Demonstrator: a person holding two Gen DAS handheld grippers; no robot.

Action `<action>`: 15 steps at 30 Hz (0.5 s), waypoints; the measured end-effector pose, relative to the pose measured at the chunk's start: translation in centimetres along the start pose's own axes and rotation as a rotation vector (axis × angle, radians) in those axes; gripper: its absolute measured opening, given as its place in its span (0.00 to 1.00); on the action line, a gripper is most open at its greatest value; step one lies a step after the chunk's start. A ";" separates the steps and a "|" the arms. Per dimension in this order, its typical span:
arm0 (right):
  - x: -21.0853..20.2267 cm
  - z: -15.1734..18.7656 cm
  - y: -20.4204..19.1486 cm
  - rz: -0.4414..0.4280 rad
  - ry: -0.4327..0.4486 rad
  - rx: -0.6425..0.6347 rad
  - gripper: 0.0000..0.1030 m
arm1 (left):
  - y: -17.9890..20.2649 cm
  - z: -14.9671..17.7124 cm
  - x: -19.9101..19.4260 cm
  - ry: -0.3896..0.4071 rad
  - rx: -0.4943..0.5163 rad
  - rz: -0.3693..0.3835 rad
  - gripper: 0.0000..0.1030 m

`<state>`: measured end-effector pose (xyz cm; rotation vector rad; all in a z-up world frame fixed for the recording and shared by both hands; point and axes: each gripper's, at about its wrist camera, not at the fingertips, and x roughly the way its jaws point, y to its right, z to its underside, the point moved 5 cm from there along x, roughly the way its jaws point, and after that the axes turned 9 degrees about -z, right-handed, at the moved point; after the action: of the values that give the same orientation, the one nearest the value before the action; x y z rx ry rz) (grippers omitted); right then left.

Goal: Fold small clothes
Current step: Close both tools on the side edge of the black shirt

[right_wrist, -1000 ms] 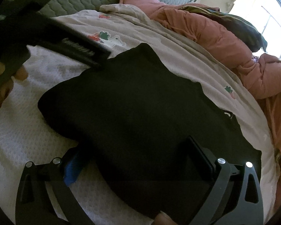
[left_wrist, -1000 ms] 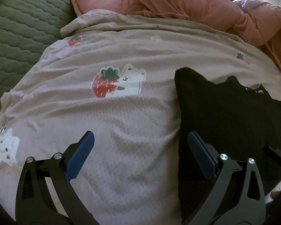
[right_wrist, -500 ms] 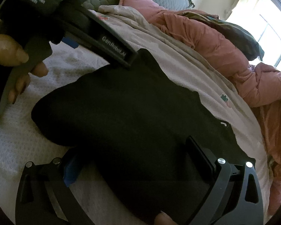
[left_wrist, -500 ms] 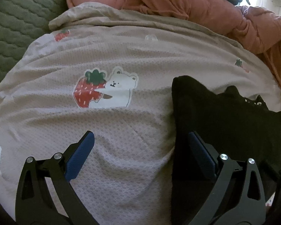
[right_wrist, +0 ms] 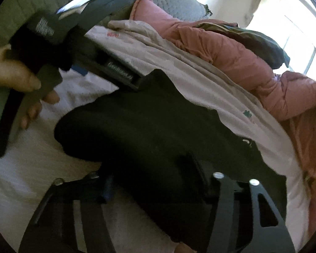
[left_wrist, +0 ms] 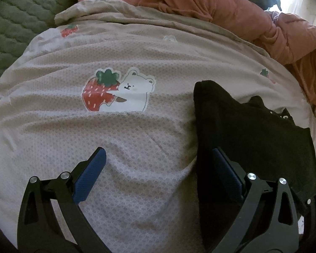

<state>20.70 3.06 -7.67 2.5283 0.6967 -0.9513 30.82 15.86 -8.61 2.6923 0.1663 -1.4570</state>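
Your small black knit garment (right_wrist: pixel 149 130) lies flat on the pale waffle-textured bedsheet with strawberry-and-bear prints (left_wrist: pixel 137 139). Your right hand-held gripper (right_wrist: pixel 151 181) has just been closing, its jaws half-narrowed with the garment's near edge between them. Your left hand-held gripper (left_wrist: pixel 158 164) stands wide and empty at the garment's left edge.

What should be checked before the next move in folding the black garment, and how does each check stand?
1. Black garment lies spread on the blanket: ok.
2. Garment sits between the jaws of the right tool, which have just been closing: ok.
3. Right tool's grip is firm: cannot tell.
4. Left tool is open: ok.
5. Left tool straddles the garment's edge: ok.
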 end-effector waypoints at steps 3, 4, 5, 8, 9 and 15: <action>-0.4 -0.2 0.6 -0.041 0.015 0.059 0.38 | -0.2 0.1 0.1 -0.012 -0.025 0.035 0.91; -0.5 -0.3 0.8 -0.050 0.019 0.076 0.34 | -0.2 0.1 0.0 -0.015 -0.033 0.048 0.91; -0.6 -0.4 1.1 -0.062 0.026 0.097 0.32 | -0.3 0.1 0.0 -0.017 -0.047 0.068 0.91; -1.0 -0.4 1.8 -0.112 0.045 0.157 0.23 | -0.6 0.0 -0.1 -0.025 -0.098 0.139 0.91; -1.1 -0.4 1.9 -0.129 0.051 0.171 0.19 | -0.6 -0.1 -0.1 -0.030 -0.115 0.166 0.91; -1.5 -0.3 2.4 -0.190 0.068 0.243 0.16 | 0.0 0.2 -0.1 -0.071 -0.212 0.366 0.91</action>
<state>21.22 0.72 -6.11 2.7543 0.9053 -1.0748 30.62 15.82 -8.63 2.3442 -0.1601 -1.3355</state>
